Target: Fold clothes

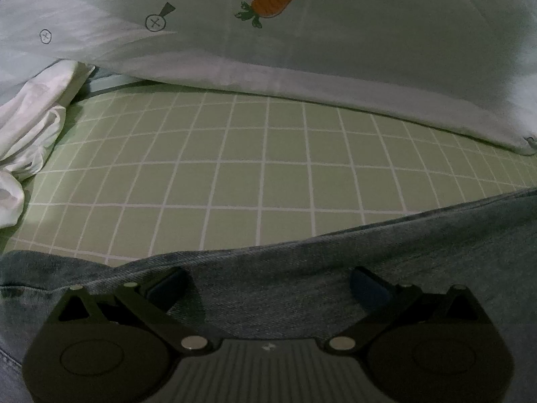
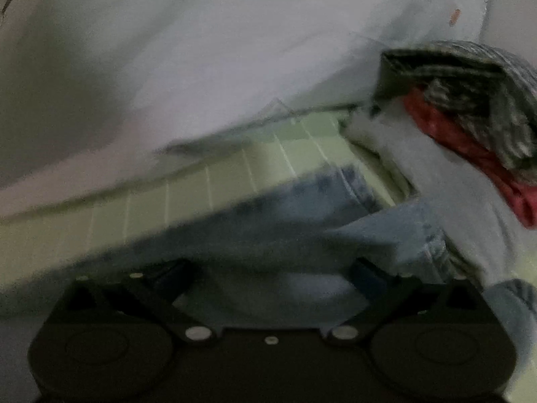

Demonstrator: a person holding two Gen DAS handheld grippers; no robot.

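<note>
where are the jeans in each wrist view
Left wrist: the jeans fill the bottom, under the open left gripper.
Right wrist: blurred, bottom centre to right, beneath the open right gripper.
Shared landmark: the green checked sheet behind.

A green bed sheet [image 1: 235, 168] with a white grid pattern serves as the landmark. Along its far edge lies a pale quilt [image 1: 302, 53], whose hem rests on the sheet. The quilt is printed with an orange carrot [image 1: 273, 1] with green leaves and small round outline motifs [image 1: 155, 21]. In the right wrist view, which is blurred, the same pale quilt [image 2: 201, 67] rises beyond the grid sheet [image 2: 188, 198]; a small orange mark shows near its upper right, too blurred to identify.
</note>
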